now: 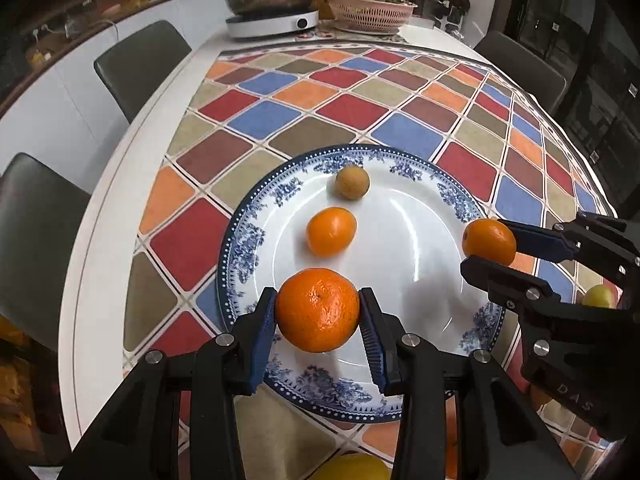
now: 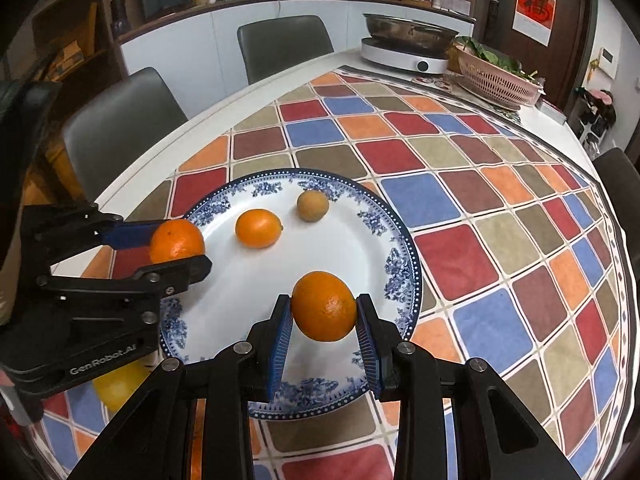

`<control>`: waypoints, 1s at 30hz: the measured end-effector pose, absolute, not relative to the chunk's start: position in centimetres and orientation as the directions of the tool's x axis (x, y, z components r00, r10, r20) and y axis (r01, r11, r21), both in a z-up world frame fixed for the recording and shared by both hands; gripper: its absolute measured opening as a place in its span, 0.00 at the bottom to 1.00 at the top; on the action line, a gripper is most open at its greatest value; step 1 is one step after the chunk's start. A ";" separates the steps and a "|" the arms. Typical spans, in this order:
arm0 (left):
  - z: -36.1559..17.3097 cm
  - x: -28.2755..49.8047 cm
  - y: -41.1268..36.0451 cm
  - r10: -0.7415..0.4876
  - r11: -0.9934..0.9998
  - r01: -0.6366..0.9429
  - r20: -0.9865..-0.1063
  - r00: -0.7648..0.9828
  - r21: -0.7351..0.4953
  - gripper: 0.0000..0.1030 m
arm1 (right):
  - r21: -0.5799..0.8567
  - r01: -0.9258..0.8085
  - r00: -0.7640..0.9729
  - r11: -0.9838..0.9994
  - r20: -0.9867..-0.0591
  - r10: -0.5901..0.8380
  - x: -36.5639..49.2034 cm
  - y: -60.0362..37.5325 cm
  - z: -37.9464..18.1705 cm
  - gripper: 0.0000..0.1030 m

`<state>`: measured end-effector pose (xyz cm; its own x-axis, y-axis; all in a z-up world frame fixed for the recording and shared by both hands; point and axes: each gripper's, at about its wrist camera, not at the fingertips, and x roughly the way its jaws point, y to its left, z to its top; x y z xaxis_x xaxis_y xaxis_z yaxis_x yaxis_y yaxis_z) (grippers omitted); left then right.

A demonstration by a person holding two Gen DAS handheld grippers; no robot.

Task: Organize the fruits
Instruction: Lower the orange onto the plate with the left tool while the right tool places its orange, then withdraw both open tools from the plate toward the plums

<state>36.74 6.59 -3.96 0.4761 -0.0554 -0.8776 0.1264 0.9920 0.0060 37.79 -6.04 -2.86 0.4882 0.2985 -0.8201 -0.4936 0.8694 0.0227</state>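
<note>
A blue-and-white plate (image 1: 248,240) (image 2: 400,256) lies on the checked tablecloth. On it sit a small orange (image 1: 331,231) (image 2: 258,228) and a brownish round fruit (image 1: 352,182) (image 2: 312,205). My left gripper (image 1: 318,312) (image 2: 178,246) is shut on a large orange (image 1: 317,310) (image 2: 177,240) over the plate's near-left rim. My right gripper (image 2: 324,308) (image 1: 488,242) is shut on another orange (image 2: 324,306) (image 1: 489,241) over the plate's right side.
A yellow fruit (image 2: 114,386) (image 1: 598,295) lies on the cloth near the plate, another yellow one (image 1: 352,468) at the bottom edge. An induction cooker with a pan (image 1: 272,12) and a pink basket (image 1: 368,10) stand at the far end. Chairs (image 1: 140,60) line the table's left side.
</note>
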 end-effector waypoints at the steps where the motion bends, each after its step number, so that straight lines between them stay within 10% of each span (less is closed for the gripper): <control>1: -4.0 36.7 6.6 -0.057 0.992 0.126 -0.878 0.475 0.004 0.39 | 0.026 -0.492 0.486 0.870 -0.821 0.299 37.8 -6.1 -2.9 0.32; 30: 6.7 22.8 3.8 -0.046 0.986 0.144 -0.672 0.739 0.090 0.66 | -0.062 -0.415 0.719 0.908 -0.633 0.285 26.7 -11.0 6.4 0.57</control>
<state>22.81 3.83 6.71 0.7389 -0.0464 -0.6722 0.1438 0.9855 0.0900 26.69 -10.97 6.41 0.7194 0.2854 -0.6333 -0.4146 0.9079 -0.0618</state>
